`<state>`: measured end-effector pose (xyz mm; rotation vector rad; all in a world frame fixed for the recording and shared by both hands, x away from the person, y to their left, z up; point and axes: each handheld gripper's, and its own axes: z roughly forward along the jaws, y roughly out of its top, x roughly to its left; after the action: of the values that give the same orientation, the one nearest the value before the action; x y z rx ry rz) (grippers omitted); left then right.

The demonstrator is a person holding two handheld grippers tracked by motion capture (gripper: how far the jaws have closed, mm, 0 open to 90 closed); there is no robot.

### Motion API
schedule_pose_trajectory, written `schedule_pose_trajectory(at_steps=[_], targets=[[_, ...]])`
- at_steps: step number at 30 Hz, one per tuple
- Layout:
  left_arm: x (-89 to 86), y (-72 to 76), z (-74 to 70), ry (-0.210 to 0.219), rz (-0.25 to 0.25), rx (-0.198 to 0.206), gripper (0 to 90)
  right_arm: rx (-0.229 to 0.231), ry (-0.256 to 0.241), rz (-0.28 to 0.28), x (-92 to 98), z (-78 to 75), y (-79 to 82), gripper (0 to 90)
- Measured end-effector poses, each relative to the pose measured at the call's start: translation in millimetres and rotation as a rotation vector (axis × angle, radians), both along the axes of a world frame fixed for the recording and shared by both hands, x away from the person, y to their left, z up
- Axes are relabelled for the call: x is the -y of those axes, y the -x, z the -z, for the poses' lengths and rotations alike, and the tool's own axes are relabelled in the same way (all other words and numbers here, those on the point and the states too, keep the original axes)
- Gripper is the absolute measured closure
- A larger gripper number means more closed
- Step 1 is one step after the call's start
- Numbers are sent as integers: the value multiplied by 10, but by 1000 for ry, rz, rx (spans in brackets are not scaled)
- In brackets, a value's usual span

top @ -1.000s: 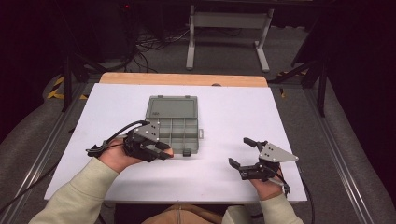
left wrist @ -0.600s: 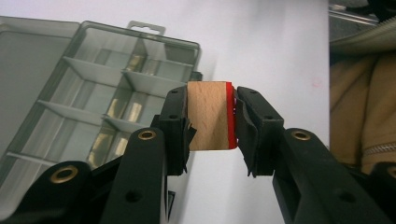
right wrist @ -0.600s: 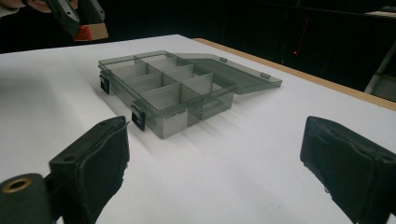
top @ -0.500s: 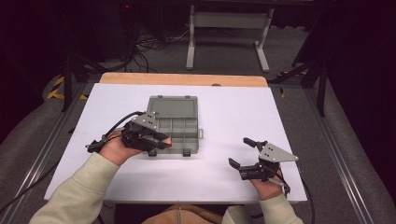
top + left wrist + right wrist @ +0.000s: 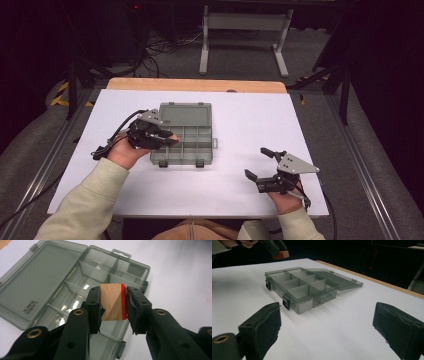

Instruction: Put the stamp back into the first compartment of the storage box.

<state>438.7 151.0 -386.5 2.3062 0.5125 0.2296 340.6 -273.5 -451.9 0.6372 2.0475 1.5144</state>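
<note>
Dark room behind, cables and a metal stand [image 5: 243, 37] on the floor past the far edge; white table [image 5: 260, 125] with a bare wooden strip along its far side. Grey see-through organiser box [image 5: 186, 135] lies left of the table's middle, lid [image 5: 184, 114] folded flat open on the far side, divided compartments toward the person, two latches on the near wall. Left gripper [image 5: 172, 140] held above the box's left part, hand [image 5: 125, 152] and pale sleeve coming in from lower left, cable trailing off to the left. In the left gripper view its jaws pinch a small wooden block [image 5: 111, 305] from both sides; block is light wood with a red face against the right-hand pad, and it hangs above the compartments, not touching the box. Which compartment lies under it cannot be told exactly. In the right gripper view that block [image 5: 281, 254] shows at top left, clearly higher than the box [image 5: 302, 287]. Right gripper [image 5: 259, 163] sits low at the near right of the table, well apart from the box, grey three-cornered plate on top; its jaws are spread wide with nothing between them, and its pads [image 5: 264, 327] frame bare table.
</note>
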Motion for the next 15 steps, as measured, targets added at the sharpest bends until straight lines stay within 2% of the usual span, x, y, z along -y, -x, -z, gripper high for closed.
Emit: schedule_pose_trajectory(at_steps=[2,3,6,10,11,15], targets=[[-5,-11,5,3,-8,-4,661,0,-1,0,0,0,1,85],[-12,-44,24,13,-38,-8,662,0,-1,-1,0,0,1,85],[-26,-79,39,15,-63,-10,661,-1,-1,-2,1,0,1,85],[-40,-111,53,10,-92,-12,661,-1,-2,-2,2,0,0,85],[-52,-146,72,-2,-122,-17,661,-1,-1,-2,2,0,1,85],[-79,-195,94,3,-152,-30,662,0,-2,0,4,-1,1,85]])
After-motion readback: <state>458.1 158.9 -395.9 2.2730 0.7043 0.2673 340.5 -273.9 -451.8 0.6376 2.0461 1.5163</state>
